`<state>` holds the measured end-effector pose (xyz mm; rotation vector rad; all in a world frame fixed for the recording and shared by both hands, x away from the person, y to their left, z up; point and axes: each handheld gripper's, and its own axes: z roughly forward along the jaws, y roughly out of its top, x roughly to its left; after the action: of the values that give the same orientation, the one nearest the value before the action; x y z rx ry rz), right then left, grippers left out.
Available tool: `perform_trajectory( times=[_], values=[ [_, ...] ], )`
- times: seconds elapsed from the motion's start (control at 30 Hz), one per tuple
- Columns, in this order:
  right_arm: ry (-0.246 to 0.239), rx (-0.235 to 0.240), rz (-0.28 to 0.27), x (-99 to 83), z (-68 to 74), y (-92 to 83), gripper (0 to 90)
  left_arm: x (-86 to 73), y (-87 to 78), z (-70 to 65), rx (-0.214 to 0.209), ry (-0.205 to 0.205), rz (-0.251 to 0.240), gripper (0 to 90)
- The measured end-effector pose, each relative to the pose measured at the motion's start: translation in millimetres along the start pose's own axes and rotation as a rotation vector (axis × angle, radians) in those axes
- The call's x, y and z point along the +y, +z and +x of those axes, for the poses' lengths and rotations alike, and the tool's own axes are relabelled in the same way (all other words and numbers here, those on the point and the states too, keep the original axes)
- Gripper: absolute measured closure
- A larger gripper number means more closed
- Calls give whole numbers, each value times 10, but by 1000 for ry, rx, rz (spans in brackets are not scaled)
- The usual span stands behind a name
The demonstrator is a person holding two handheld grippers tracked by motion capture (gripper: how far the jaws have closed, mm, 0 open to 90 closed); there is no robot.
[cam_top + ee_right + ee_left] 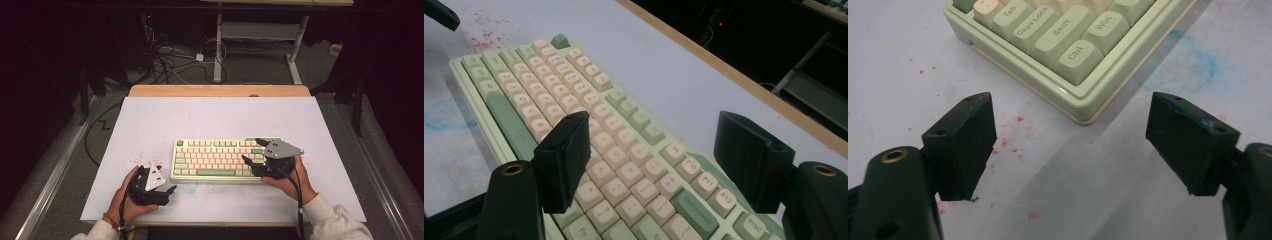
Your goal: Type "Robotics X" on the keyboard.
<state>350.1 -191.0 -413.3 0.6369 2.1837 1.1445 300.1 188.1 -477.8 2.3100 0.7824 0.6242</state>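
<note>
Keyboard (pixel 215 160) sits mid-tabletop, toward the near edge. Right gripper (pixel 252 150) hovers over its right end, jaws wide, nothing held. Left gripper (pixel 167 192) is open, parked near the left front corner. Next step looks like picking a key or an edge to grip.

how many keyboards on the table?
1. The green and cream keyboard lies at the table's near centre, the right gripper over its right end, the left gripper at its near-left.
</note>
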Motion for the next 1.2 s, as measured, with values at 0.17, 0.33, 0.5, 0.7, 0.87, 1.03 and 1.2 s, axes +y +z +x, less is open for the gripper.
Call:
perform_trajectory(
  times=[0.17, 0.33, 0.5, 0.7, 0.87, 1.03, 1.2],
  values=[
    [1, -8, -1, -67, -14, -73, 308, 4, -13, 5, 4, -1, -3, 193],
    [-3, -24, 3, -147, -29, -139, 308, 7, -33, 15, 15, -14, -19, 200],
    [-2, -48, 3, -221, -33, -208, 308, 16, -62, 29, 21, -26, -37, 207],
    [-5, -52, 9, -332, -20, -278, 306, 28, -90, 40, 24, -39, -56, 231],
    [-11, -50, 11, -426, 3, -339, 304, 42, -93, 34, 25, -41, -51, 300],
    [-4, -47, 14, -510, 24, -393, 302, 62, -118, 41, 8, -51, -64, 364],
    [10, -33, 12, -587, 49, -428, 299, 101, -137, 50, 3, -66, -60, 518]
  ],
)
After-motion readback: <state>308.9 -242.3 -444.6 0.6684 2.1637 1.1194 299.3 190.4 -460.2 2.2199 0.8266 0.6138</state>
